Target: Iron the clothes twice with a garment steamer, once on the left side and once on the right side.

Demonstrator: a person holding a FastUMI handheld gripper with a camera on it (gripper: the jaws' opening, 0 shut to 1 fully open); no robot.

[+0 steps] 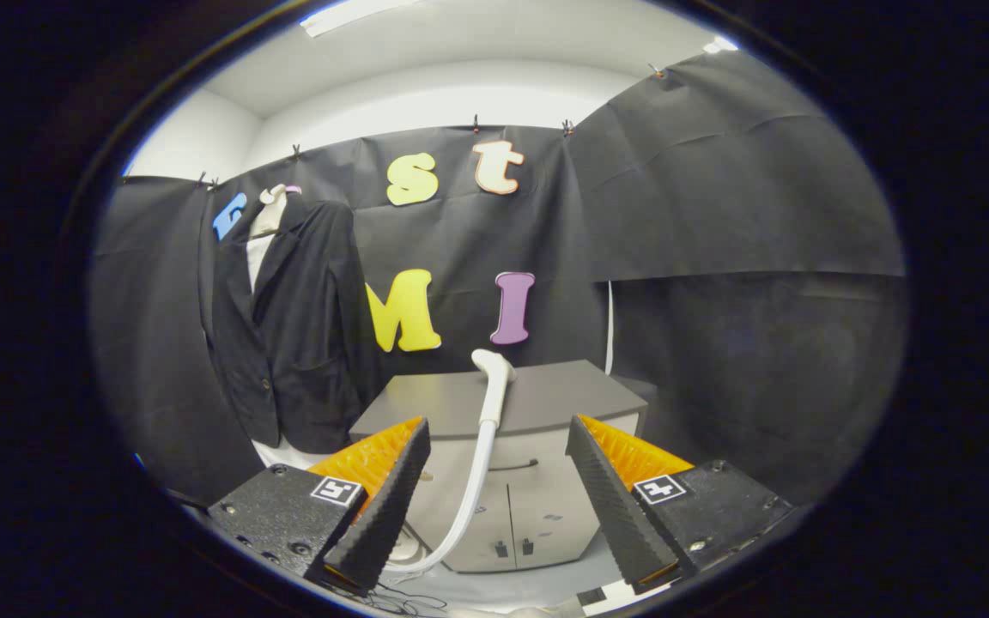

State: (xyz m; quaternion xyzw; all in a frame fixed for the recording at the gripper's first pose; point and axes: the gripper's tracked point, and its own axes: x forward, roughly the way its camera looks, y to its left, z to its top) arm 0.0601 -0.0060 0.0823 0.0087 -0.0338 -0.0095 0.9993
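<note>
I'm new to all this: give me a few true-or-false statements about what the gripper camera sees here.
1. The gripper is open, with nothing held. True.
2. The steamer head stands between and beyond the fingers, against the grey cabinet. True.
3. The dark jacket lies folded on the cabinet. False: it hangs against the booth's wall, left of the cabinet.
4. The fingers are clamped on the steamer's hose. False: they stand apart either side of it, without pressing on it.
5. The cabinet doors stand open. False: they are closed.
</note>
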